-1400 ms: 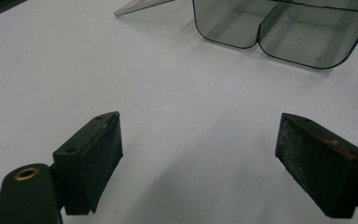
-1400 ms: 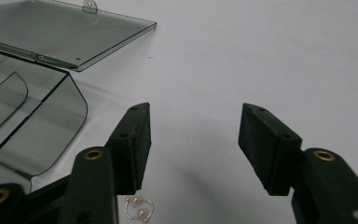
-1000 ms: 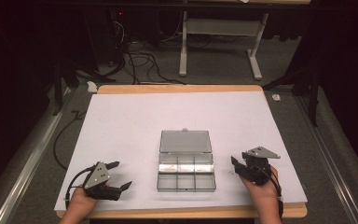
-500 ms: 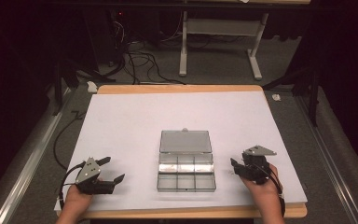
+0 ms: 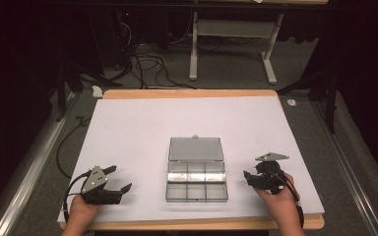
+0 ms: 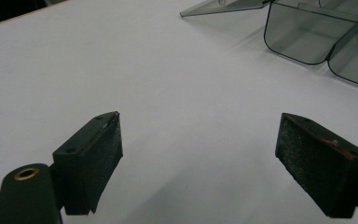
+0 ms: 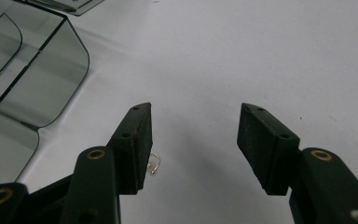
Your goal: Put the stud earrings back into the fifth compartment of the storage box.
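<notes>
Right tongs (image 7: 193, 144): jaws apart, just been opening, nothing pinched between them.
Small wire hook (image 7: 154, 164): on the white sheet, just beside the inner face of those jaws' left pad; touching or not, cannot tell.
Left tongs (image 6: 200, 163): jaws wide apart over bare sheet.
Clear box (image 5: 196, 169): lid open, between both tongs.
White sheet (image 5: 142, 128): under everything.

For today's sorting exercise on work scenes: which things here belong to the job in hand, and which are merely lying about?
Belonging to the job:
- clear compartment box, lid open
- small metal ring on the white sheet, between the jaws that have just been opening
- left gripper and right gripper, both open

Lying about:
- cables on the floor
- white table legs beyond
</notes>
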{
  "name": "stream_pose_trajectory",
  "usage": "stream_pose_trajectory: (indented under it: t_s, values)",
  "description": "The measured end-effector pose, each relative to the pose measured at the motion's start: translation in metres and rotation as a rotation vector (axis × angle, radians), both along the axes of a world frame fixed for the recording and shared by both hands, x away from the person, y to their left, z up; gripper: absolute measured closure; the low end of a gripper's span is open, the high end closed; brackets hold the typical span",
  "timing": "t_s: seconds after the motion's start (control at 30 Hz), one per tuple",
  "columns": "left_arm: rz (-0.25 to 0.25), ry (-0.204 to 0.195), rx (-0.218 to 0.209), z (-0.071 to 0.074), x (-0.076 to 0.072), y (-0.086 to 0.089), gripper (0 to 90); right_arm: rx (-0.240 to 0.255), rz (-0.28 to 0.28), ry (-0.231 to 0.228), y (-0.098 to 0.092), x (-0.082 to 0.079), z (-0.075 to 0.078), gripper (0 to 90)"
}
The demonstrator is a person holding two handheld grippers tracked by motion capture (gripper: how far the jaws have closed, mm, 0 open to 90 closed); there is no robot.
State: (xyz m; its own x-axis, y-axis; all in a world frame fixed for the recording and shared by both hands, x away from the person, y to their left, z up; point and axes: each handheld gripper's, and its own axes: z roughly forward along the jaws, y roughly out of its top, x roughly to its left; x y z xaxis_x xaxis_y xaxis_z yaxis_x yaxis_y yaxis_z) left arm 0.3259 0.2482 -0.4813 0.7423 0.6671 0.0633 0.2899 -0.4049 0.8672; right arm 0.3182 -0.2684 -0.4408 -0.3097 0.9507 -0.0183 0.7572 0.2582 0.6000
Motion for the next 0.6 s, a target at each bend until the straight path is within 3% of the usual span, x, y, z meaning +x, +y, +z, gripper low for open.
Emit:
stream_pose_trajectory:
  t_s: [0.37, 0.6]
  values:
    - [-0.026, -0.007, -0.005, 0.0004, -0.0024, 0.0022, 15.3, -0.03, 0.034, 0.082, 0.0021, -0.0008, 0.0018, 47.1]
    - [-0.059, -0.022, 0.026, -0.0002, -0.0047, -0.0009, 15.2, -0.033, 0.062, 0.145, 0.0037, -0.001, 0.0019, 48.3]
